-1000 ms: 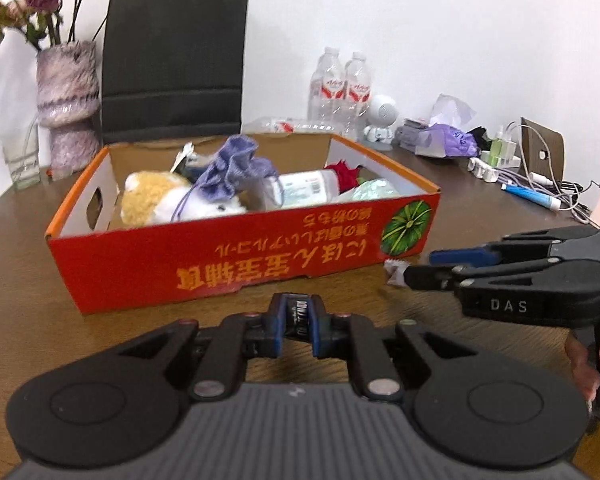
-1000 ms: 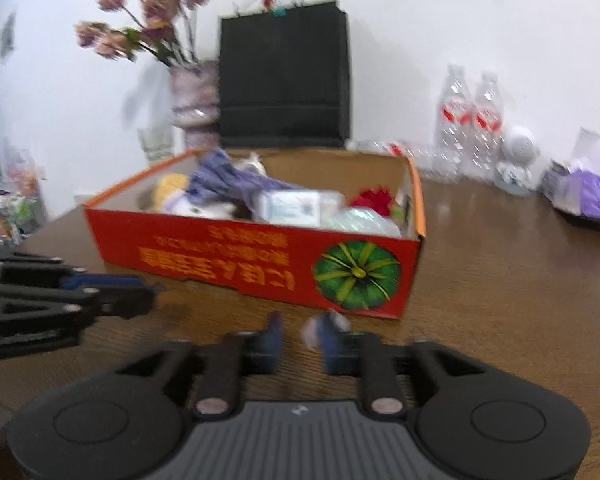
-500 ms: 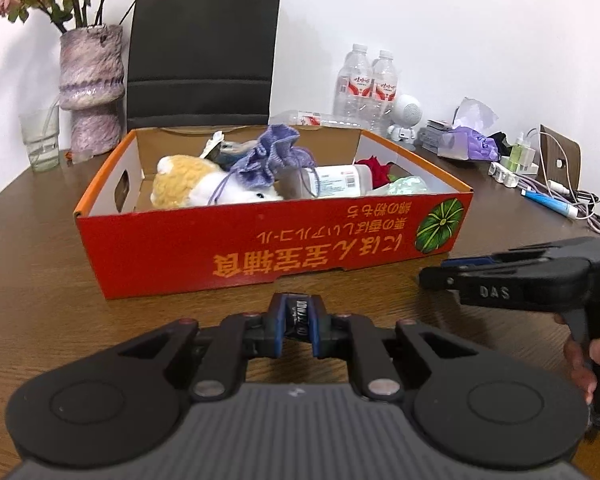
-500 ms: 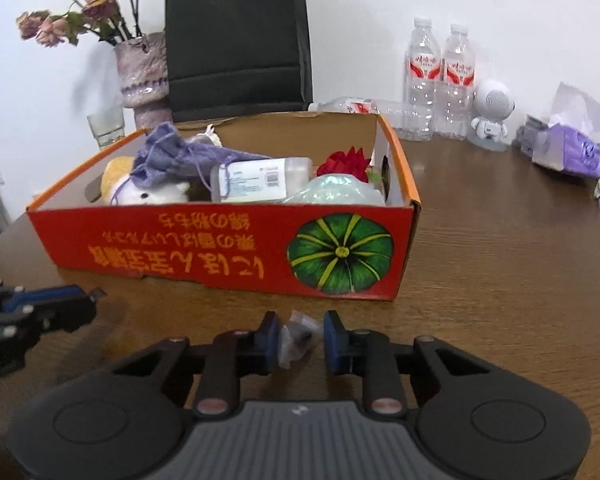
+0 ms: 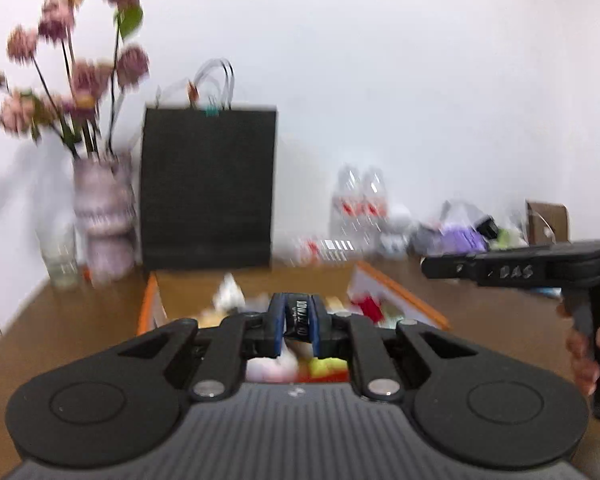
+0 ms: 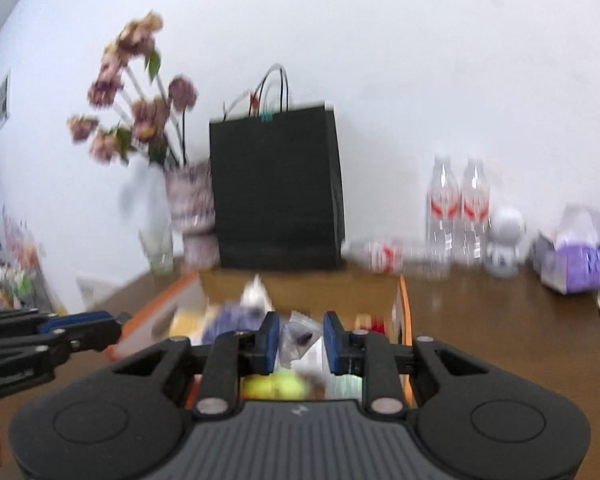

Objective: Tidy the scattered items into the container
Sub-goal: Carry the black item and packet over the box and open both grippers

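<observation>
The orange cardboard box [image 5: 400,294] holds several items and sits just below both grippers; it also shows in the right wrist view [image 6: 405,312]. My left gripper [image 5: 299,320] is shut on a small black packet [image 5: 300,322] above the box. My right gripper [image 6: 299,334] stands over the box with its jaws parted, and a small clear plastic bag [image 6: 300,334] sits between the pads; I cannot tell whether they still touch it. The right gripper also shows from the side in the left wrist view [image 5: 500,270]. Both views are blurred.
A black paper bag [image 5: 206,188] stands behind the box, with a flower vase [image 5: 102,216] and a glass [image 5: 60,258] to its left. Water bottles [image 6: 458,208], a white toy robot [image 6: 504,240] and a purple tissue pack [image 6: 580,264] stand at the back right on the brown table [image 6: 500,340].
Both grippers have risen from table level in front of the box to above it. The right gripper's jaws have spread wider around the clear bag.
</observation>
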`<state>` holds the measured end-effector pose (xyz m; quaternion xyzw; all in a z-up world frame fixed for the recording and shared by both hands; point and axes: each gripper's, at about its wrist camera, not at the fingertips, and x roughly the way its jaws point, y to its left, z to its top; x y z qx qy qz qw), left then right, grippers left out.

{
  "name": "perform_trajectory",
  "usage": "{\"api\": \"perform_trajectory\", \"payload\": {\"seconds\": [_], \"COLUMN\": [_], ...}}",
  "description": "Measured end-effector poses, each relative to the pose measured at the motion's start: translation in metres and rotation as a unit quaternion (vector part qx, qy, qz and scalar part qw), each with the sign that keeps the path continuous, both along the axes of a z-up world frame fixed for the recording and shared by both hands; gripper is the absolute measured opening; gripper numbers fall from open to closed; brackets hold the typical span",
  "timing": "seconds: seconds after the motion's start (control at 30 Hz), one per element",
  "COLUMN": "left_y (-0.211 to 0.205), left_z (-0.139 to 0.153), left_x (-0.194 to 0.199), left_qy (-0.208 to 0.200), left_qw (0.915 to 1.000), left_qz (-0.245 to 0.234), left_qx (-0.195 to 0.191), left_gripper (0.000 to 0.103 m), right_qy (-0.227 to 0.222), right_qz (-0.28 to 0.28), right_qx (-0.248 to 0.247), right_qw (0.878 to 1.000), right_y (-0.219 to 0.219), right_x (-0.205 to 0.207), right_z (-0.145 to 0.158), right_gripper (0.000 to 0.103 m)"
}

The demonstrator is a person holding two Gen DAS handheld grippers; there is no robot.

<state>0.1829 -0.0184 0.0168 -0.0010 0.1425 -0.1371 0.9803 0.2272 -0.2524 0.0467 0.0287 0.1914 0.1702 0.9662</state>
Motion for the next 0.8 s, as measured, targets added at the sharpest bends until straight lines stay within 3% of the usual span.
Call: {"api": "perform_trajectory", "payload": {"seconds": [0.2,0.37,0.5,0.53,0.57,0.6,0.63,0.67,0.73,0.8], "left_y": [0.001,0.013,0.019,0.021,0.022,0.023,0.024,0.024,0.024,0.024], "left_z": [0.010,-0.020,-0.050,-0.055,-0.060,-0.062,-0.063,-0.063,-0.057,-0.049], "left_x": [0.062,0.124,0.161,0.166,0.169,0.170,0.170,0.166,0.160,0.153], "left_qy": [0.005,0.064,0.125,0.133,0.141,0.142,0.138,0.132,0.115,0.103], "left_qw": [0.9992,0.9955,0.9895,0.9881,0.9867,0.9862,0.9865,0.9870,0.9890,0.9900], "left_qz": [0.033,0.054,0.056,0.061,0.065,0.069,0.075,0.080,0.084,0.084], "left_qx": [-0.020,-0.045,-0.048,-0.049,-0.049,-0.049,-0.047,-0.045,-0.043,-0.048], "left_gripper": [0.014,0.014,0.017,0.032,0.045,0.070,0.087,0.091,0.103,0.103], "right_qy": [0.008,0.044,0.072,0.083,0.094,0.104,0.111,0.117,0.123,0.123], "right_qz": [-0.005,-0.007,-0.032,-0.039,-0.044,-0.047,-0.049,-0.048,-0.044,-0.042], "right_qx": [0.030,0.005,-0.049,-0.062,-0.068,-0.069,-0.065,-0.060,-0.045,-0.035], "right_qw": [1.000,0.999,0.996,0.994,0.992,0.991,0.990,0.990,0.990,0.991], "right_y": [0.023,0.040,0.047,0.048,0.048,0.047,0.046,0.044,0.040,0.037], "right_x": [0.061,0.110,0.141,0.147,0.152,0.156,0.157,0.158,0.157,0.151], "right_z": [-0.002,-0.029,-0.057,-0.064,-0.070,-0.074,-0.077,-0.078,-0.075,-0.068], "right_gripper": [0.022,0.023,0.028,0.036,0.050,0.058,0.071,0.080,0.088,0.091]}}
